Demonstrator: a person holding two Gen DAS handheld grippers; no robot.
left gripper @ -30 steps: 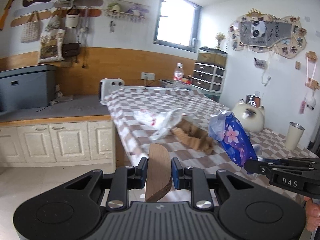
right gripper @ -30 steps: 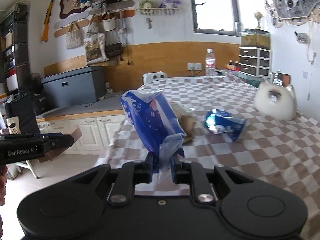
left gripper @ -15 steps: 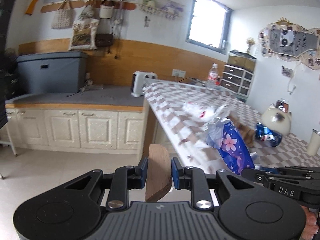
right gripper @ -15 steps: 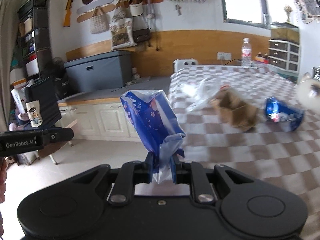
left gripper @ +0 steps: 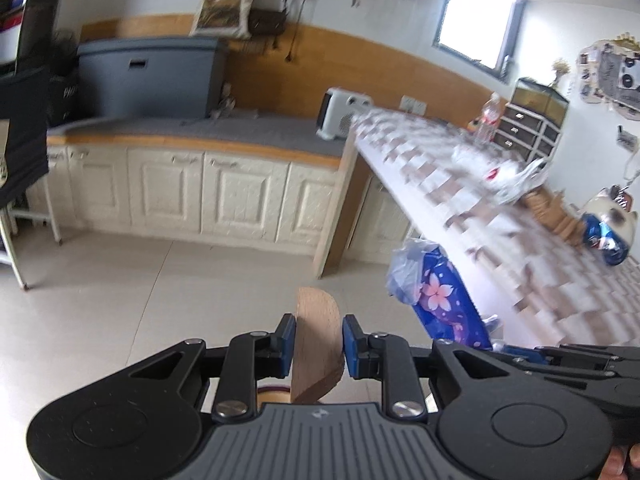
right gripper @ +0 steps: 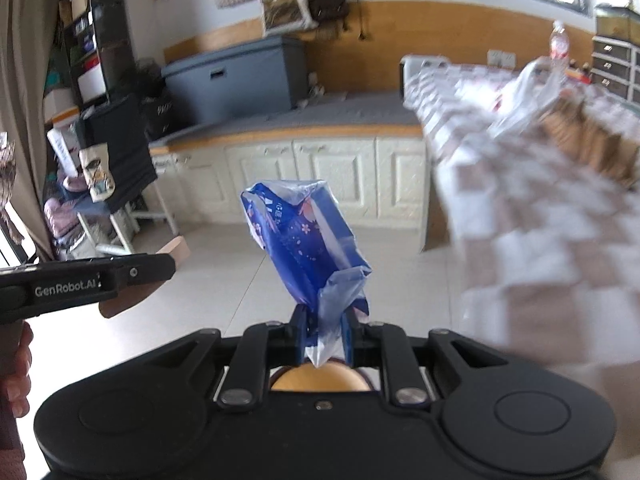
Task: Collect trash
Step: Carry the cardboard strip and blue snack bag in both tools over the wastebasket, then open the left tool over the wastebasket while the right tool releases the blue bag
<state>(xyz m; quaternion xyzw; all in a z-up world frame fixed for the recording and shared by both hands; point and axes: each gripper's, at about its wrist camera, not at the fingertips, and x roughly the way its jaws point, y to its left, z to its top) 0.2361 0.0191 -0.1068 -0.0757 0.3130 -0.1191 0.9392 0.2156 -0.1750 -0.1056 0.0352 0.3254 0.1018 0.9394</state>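
Blue wrapper (right gripper: 306, 240) upright, long axis vertical

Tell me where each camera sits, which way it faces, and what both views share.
Left wrist: sits on the left tongs, facing the floor and white cabinets; its tongs hold a wooden piece; the right tongs and some fingers show at right.
Right wrist: sits on the right tongs, facing the same cabinets; it grips a blue floral wrapper; the left tongs and hand show at left.
Shared: wrapper, wooden piece, cabinets, grey box, checkered table.
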